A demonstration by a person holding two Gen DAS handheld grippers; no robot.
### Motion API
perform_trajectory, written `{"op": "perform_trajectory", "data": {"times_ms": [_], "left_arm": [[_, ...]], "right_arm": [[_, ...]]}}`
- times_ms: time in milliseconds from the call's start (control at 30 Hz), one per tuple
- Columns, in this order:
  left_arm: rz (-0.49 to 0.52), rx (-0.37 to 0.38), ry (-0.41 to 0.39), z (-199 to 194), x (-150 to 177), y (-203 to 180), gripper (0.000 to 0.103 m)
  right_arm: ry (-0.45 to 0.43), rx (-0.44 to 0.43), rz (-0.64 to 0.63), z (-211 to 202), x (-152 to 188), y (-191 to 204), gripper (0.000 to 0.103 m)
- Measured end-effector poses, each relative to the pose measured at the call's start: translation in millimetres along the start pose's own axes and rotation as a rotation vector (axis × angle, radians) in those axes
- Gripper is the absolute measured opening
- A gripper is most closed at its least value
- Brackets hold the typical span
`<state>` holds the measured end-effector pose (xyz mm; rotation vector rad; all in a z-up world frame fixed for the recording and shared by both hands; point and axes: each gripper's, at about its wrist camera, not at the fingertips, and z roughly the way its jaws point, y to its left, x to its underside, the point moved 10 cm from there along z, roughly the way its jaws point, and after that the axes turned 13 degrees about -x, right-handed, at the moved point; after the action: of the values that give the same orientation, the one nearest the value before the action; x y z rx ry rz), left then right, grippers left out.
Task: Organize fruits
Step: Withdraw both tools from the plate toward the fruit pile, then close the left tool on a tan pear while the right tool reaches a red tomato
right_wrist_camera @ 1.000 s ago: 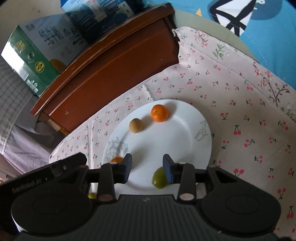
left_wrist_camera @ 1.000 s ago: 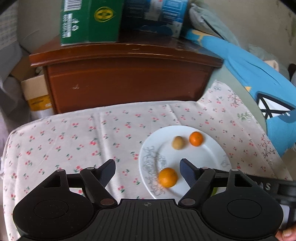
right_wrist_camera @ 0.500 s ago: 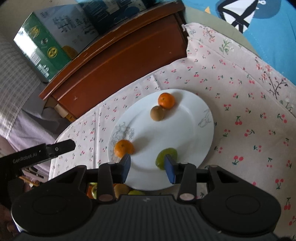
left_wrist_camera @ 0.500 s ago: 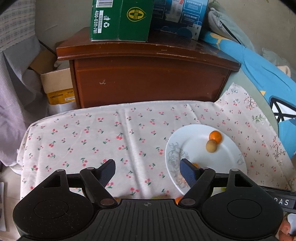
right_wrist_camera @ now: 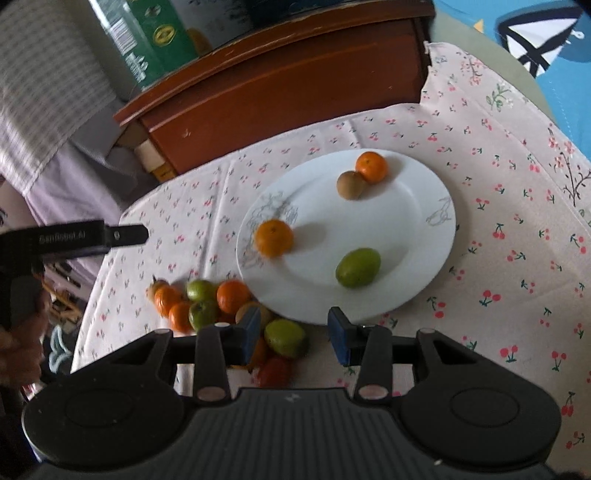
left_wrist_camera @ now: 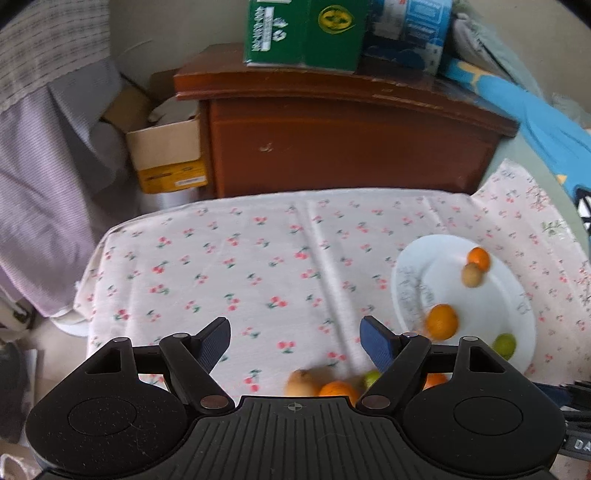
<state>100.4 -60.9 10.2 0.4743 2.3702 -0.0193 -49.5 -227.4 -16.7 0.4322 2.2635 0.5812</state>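
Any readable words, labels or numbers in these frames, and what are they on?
"GenRobot.AI": left tongs' body, blurred but legible.
"DA": cut-off letters on the right tongs' body.
Green carton: round yellow logo, print and barcode too blurred to read.
Blue box: print unreadable.

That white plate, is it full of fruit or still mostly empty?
Mostly empty. The white plate holds only four fruits, with bare white between them, while a pile of fruit lies beside it on the cloth.
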Motion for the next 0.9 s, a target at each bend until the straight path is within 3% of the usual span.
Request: {"op": "perform_trajectory", "data": {"times_ms": [367, 633, 900], "left_arm": [[-0.064, -0.047, 0.11, 27, 32, 9, 0.078], [-0.168, 0.008, 0.169, 36, 37, 10, 0.074], [-0.168, 0.044, 0.18, 36, 39, -1, 0.07]], "right_arm": [[0.092, -0.014, -0.11, 10, 32, 14, 0.042], [0.119, -0.011, -0.116, 17, 39, 14, 0.042], [0.119, -0.003, -0.125, 19, 40, 12, 0.042]]}}
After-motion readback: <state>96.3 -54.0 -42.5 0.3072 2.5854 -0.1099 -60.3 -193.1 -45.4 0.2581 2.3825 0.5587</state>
